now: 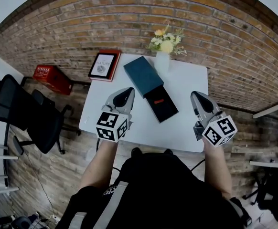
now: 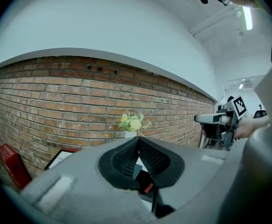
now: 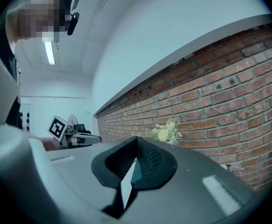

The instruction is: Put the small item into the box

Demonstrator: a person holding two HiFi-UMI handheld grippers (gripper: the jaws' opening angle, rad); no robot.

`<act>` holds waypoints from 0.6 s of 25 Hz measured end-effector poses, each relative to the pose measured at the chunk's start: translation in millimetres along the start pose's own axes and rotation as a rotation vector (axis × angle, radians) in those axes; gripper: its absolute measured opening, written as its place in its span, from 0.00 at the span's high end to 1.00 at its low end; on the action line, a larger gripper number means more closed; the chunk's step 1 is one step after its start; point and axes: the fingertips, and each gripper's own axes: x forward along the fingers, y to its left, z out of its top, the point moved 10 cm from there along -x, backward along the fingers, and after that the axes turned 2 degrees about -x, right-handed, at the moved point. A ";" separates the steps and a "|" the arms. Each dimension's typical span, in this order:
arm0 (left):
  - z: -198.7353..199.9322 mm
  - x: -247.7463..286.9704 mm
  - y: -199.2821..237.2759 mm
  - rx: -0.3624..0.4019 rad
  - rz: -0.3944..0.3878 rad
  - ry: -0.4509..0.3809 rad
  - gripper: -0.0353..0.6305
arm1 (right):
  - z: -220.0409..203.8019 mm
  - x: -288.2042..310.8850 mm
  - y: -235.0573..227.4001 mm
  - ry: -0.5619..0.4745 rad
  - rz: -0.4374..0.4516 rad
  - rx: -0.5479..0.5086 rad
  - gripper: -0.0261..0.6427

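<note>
A dark teal box lies on the white table, with its black drawer slid out toward me. A small red item lies inside the drawer. My left gripper hovers just left of the drawer, its jaws shut and empty. My right gripper is held to the right of the drawer, also shut on nothing. In the left gripper view the jaws meet at their tips, and the red item shows below them. The right gripper view shows its jaws closed together.
A white vase of yellow flowers stands at the table's far edge by the brick wall. On the floor to the left are a framed picture, a red crate and a black office chair. Another desk is at right.
</note>
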 end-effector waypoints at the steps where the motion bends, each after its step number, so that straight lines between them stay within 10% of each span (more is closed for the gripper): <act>1: -0.6 -0.2 0.3 0.000 0.001 0.002 0.93 | -1.0 0.2 -0.1 0.003 0.000 -0.001 0.96; 15: -3.5 -1.7 -0.5 0.007 -0.003 0.008 0.93 | -4.6 2.2 4.5 0.015 0.007 -0.005 0.96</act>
